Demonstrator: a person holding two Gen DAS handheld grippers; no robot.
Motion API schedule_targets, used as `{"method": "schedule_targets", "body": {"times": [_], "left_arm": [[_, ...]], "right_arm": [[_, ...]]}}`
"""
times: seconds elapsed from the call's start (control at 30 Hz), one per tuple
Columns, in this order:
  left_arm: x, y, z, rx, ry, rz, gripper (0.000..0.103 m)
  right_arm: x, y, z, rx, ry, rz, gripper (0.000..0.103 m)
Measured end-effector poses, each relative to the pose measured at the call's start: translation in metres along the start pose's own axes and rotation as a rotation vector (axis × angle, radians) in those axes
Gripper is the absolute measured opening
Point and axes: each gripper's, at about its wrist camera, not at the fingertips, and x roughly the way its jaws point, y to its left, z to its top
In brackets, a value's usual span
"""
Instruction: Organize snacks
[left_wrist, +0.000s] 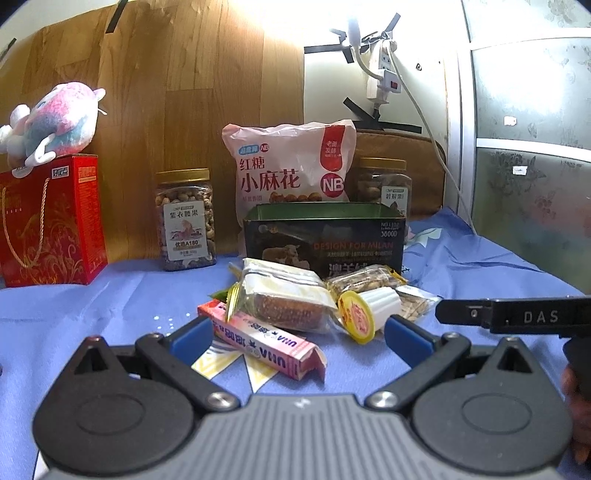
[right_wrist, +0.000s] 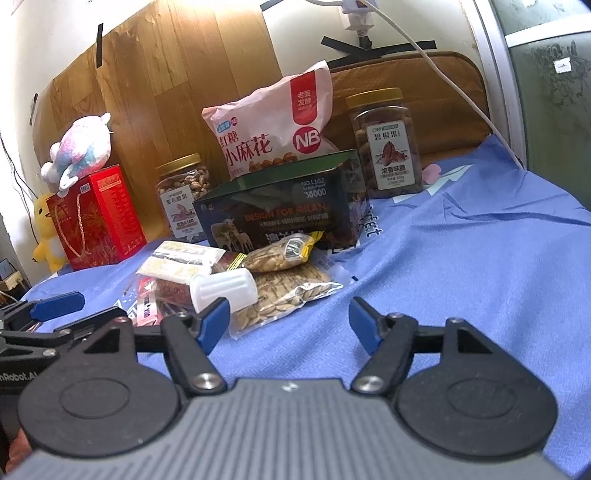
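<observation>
Both of your grippers hover low over the blue-clothed surface (right_wrist: 461, 236), short of a loose heap of snacks — the sorting step looks barely begun, with nothing yet lifted. The left gripper (left_wrist: 297, 334) has its jaws spread wide and gripping nothing; the pink candy box (left_wrist: 264, 341) lies flat between them, its far end running toward the heap, while the small white cup with the yellow foil lid (left_wrist: 371, 310) lies on its side just inside the right-hand jaw. Behind these sit a clear-wrapped brown cake (left_wrist: 288, 306) and, touching the heap's far edge, the open dark tin (left_wrist: 325, 240) — judged the likely container.

The right gripper (right_wrist: 290, 323) likewise stands open and empty; only bare cloth lies between its jaws. The seed packet (right_wrist: 284, 299) rests just ahead of its left-hand jaw, with the white cup beside that jaw's tip.

Your next move probably calls for closing on one item cleanly; the candy box is best placed, though its long axis lies slantwise across the gap, so a slight advance and squaring-up seems wise.
</observation>
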Motion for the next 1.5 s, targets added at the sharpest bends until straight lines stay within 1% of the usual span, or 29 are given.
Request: {"method": "schedule_targets", "body": {"times": [0.2, 0.4, 0.57, 0.77, 1.23, 1.5], "left_arm": [[0.0006, 0.0007, 0.0002, -0.006, 0.006, -0.020, 0.103], [-0.0020, -0.0010, -0.0007, -0.001, -0.012, -0.013, 0.103], [-0.0008, 0.0001, -0.0007, -0.009, -0.005, -0.012, 0.103], [0.0001, 0.0025, -0.0006, -0.024, 0.006, -0.008, 0.103], [-0.0058, 0.0000, 0.0002, -0.013, -0.023, 0.007, 0.103], [-0.0090, 0.0009, 0.0002, -0.015, -0.038, -0.006, 0.103]], "right_arm": [[0.0011, -0.0013, 0.0003, 0.006, 0.008, -0.002, 0.073], [-0.0003, -0.0016, -0.0001, 0.007, -0.003, 0.004, 0.074], [-0.0012, -0.0017, -0.0004, 0.010, -0.007, 0.006, 0.076], [-0.0005, -0.0009, 0.0000, 0.006, 0.000, 0.003, 0.076], [0.0034, 0.0007, 0.0002, -0.005, 0.014, -0.010, 0.076], [0.0043, 0.0037, -0.0005, -0.025, 0.029, -0.032, 0.076]]}}
